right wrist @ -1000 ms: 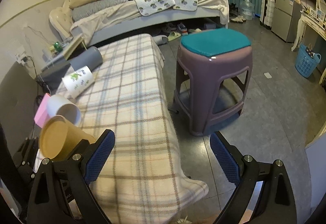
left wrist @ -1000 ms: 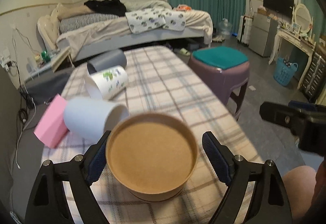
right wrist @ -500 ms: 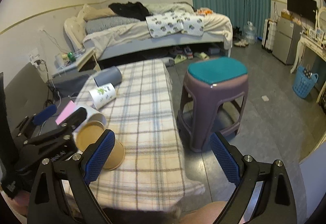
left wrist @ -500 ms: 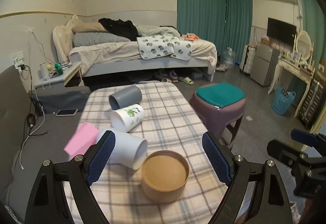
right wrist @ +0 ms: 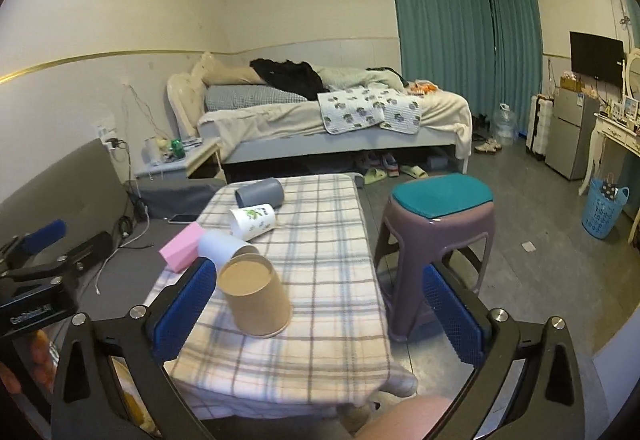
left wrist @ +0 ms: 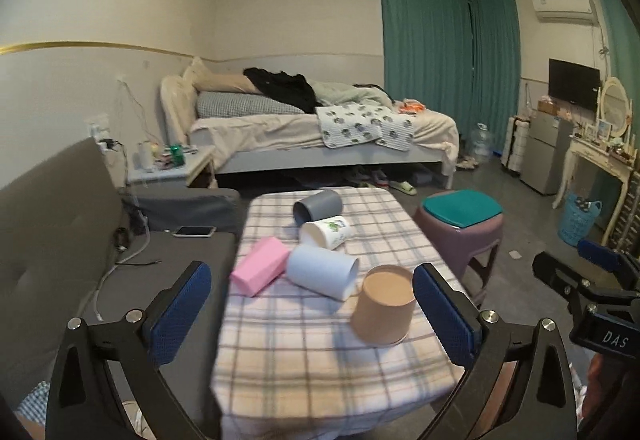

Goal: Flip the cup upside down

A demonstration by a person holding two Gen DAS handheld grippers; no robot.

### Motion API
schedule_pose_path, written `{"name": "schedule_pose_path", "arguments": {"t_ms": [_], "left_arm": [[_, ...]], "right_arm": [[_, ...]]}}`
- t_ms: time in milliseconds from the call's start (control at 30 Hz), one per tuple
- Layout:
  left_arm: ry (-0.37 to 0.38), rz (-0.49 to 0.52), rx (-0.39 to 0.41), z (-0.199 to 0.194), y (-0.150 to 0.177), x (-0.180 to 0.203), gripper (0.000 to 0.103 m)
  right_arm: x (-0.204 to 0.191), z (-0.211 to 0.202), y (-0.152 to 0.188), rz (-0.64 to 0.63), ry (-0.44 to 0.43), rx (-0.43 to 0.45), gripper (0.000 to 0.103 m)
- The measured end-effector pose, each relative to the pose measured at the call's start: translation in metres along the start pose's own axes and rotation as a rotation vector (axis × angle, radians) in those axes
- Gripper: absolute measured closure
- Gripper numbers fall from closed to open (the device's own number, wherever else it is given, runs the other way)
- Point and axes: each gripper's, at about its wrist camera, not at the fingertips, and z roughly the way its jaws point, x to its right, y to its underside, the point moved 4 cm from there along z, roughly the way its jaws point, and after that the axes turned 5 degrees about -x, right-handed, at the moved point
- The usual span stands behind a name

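Note:
A brown paper cup (left wrist: 383, 306) stands upside down, base up, on the plaid-covered table (left wrist: 312, 352); it also shows in the right wrist view (right wrist: 256, 294). My left gripper (left wrist: 312, 314) is open and empty, drawn back above the table's near end, with the cup just inside its right finger. My right gripper (right wrist: 318, 310) is open and empty, back from the table's near right corner; it appears at the right edge of the left wrist view (left wrist: 584, 280). The left gripper appears at the left of the right wrist view (right wrist: 44, 260).
A pale blue cup (left wrist: 322, 270), a white printed cup (left wrist: 326, 232) and a grey cup (left wrist: 318, 205) lie on their sides on the table, beside a pink block (left wrist: 260, 270). A purple stool with a teal seat (right wrist: 440, 228) stands right of the table. A grey sofa (left wrist: 60, 240) is on the left.
Both grippers have pulled back and up from the table. The left gripper, earlier close around the brown cup, now stands well away from it; the cup stays base up.

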Motion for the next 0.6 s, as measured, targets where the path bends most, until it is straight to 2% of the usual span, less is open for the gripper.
{"name": "schedule_pose_path", "arguments": {"t_ms": [133,300,433,600], "left_arm": [[-0.001,-0.004,0.01,-0.001,0.015,0.0,0.0],[-0.002,-0.005,-0.006,0.011,0.037,0.005,0.0],[-0.012,0.041,-0.017,0.017,0.052,0.016,0.0],[-0.01,0.058,-0.032,0.02,0.06,0.022,0.0]], "right_arm": [[-0.007,-0.006,0.008,-0.011,0.005,0.061,0.0],[-0.006,0.005,0.022,0.0,0.014,0.083,0.0],[-0.004,0.023,0.042,-0.007,0.029,0.05,0.0],[-0.005,0.032,0.051,-0.029,0.025,0.028,0.0]]}}
